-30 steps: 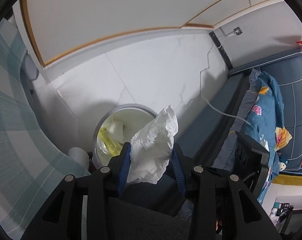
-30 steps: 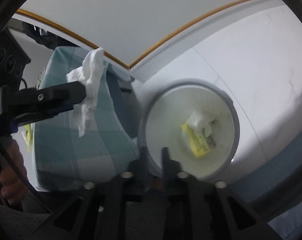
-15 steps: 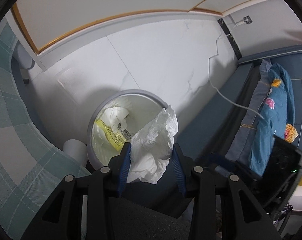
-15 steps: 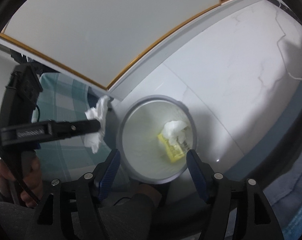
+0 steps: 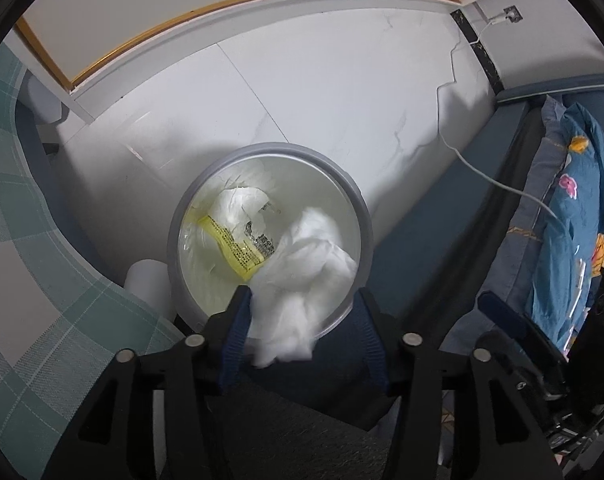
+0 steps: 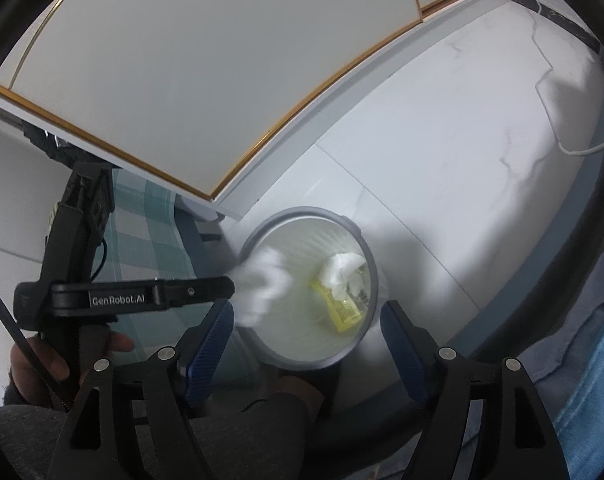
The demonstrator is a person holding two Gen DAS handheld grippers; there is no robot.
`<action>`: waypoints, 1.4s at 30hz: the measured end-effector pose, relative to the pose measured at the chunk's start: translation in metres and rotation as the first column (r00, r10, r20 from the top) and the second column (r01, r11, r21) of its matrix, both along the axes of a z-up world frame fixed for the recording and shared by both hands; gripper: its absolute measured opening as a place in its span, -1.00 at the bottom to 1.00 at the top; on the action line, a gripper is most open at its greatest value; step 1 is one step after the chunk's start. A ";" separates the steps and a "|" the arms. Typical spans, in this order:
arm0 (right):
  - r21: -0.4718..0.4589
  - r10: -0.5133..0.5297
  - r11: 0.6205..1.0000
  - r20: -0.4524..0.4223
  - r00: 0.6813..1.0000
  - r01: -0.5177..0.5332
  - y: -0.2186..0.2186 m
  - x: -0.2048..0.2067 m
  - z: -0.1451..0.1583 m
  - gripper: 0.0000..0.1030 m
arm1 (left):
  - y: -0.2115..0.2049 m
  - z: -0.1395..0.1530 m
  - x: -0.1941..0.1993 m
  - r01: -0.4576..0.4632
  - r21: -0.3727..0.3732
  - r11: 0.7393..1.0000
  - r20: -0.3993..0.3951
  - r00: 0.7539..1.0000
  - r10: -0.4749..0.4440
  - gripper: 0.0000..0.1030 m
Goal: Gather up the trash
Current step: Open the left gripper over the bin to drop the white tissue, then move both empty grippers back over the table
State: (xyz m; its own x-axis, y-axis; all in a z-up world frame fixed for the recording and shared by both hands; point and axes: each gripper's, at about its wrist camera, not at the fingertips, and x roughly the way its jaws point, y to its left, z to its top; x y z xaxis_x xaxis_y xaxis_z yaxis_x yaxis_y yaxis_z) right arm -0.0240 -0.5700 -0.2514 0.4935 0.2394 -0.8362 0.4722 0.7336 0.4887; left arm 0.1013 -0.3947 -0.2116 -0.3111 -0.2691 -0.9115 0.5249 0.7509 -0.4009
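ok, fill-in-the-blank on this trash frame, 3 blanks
1. The crumpled tissue sits between the fingers of the ____ gripper.
2. The bin already holds a ____ wrapper and a white wad.
3. Nothing is between the ____ gripper's fingers.

Missing: left; yellow; right

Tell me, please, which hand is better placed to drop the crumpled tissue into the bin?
Left: the left gripper has the tissue between its opening jaws over the bin; the right gripper is empty.

White marble floor (image 5: 321, 92), blue sofa (image 5: 513, 184), checked cloth (image 5: 18, 208).
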 end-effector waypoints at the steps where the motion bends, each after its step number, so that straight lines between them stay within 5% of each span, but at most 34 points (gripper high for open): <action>1: -0.002 -0.003 1.000 0.004 1.000 0.003 -0.001 -0.001 0.002 0.49 | 0.000 0.000 -0.001 0.004 0.006 1.000 0.004 1.000 -0.004 0.11; 10: -0.020 -0.017 1.000 0.021 1.000 0.018 0.001 -0.005 0.011 0.53 | 0.018 0.024 -0.004 -0.018 -0.031 0.999 0.119 0.993 0.021 0.32; 20: -0.090 -0.018 0.995 0.144 0.989 0.032 0.016 -0.007 0.070 0.59 | 0.057 0.090 -0.006 -0.064 -0.148 0.987 0.339 0.934 0.112 0.32; 32: -0.218 0.044 0.976 0.321 0.946 0.029 0.070 -0.007 0.159 0.75 | 0.124 0.182 -0.013 -0.131 -0.292 0.947 0.537 0.797 0.276 0.32; 42: -0.260 0.165 0.964 0.431 0.887 -0.053 0.143 0.013 0.207 0.77 | 0.206 0.222 -0.015 -0.217 -0.360 0.907 0.626 0.665 0.407 0.33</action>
